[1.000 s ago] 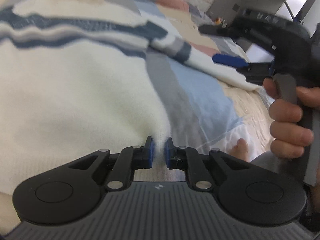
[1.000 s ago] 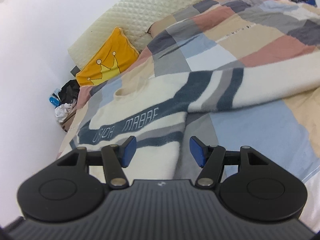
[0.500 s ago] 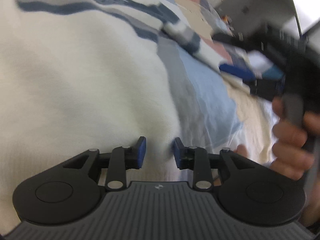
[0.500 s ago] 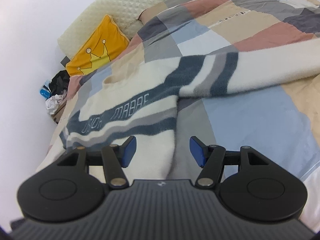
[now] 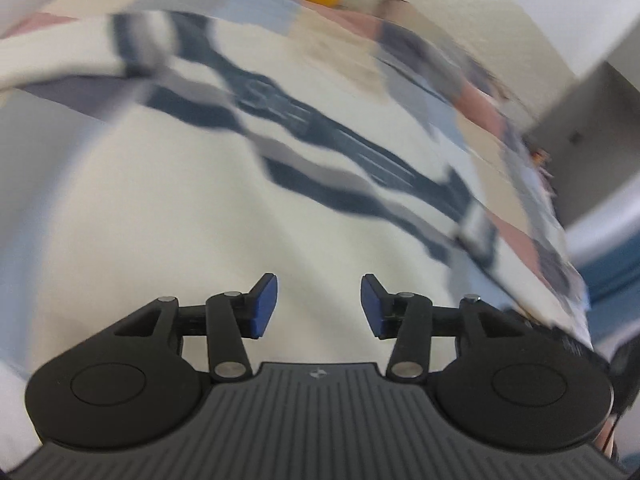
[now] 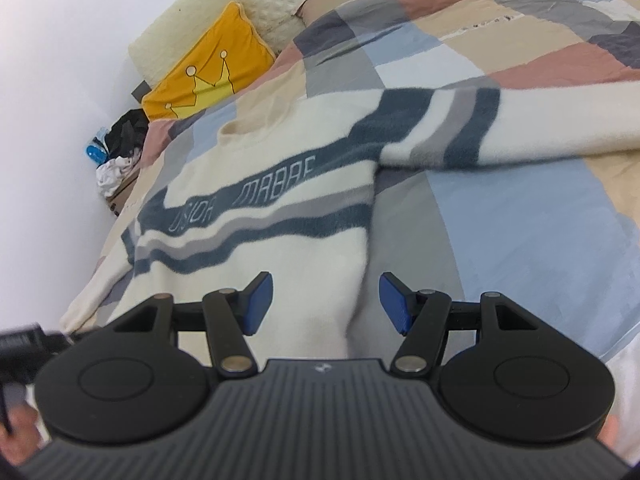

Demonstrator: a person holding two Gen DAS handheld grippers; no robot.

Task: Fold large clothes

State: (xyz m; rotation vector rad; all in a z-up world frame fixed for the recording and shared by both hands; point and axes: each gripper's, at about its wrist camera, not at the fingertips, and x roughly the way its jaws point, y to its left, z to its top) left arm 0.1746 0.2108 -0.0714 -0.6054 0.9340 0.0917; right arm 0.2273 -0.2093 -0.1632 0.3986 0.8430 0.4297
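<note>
A cream sweater with dark blue and grey chest stripes and pale lettering lies face up on a patchwork quilt. One sleeve stretches out to the right across the quilt. My right gripper is open and hovers over the sweater's right side edge, nothing between its blue pads. In the blurred left wrist view my left gripper hangs above the sweater's plain lower body, its jaws opening and empty. The sweater's other sleeve runs off to the upper left.
A yellow cushion with a crown print leans on a cream quilted headboard. A heap of dark and white items sits on the floor by the white wall. A hand shows at the lower left edge.
My left gripper let go of the sweater's edge, opened wide and swung leftwards and up over the sweater's body. The right gripper stayed open and barely shifted.
</note>
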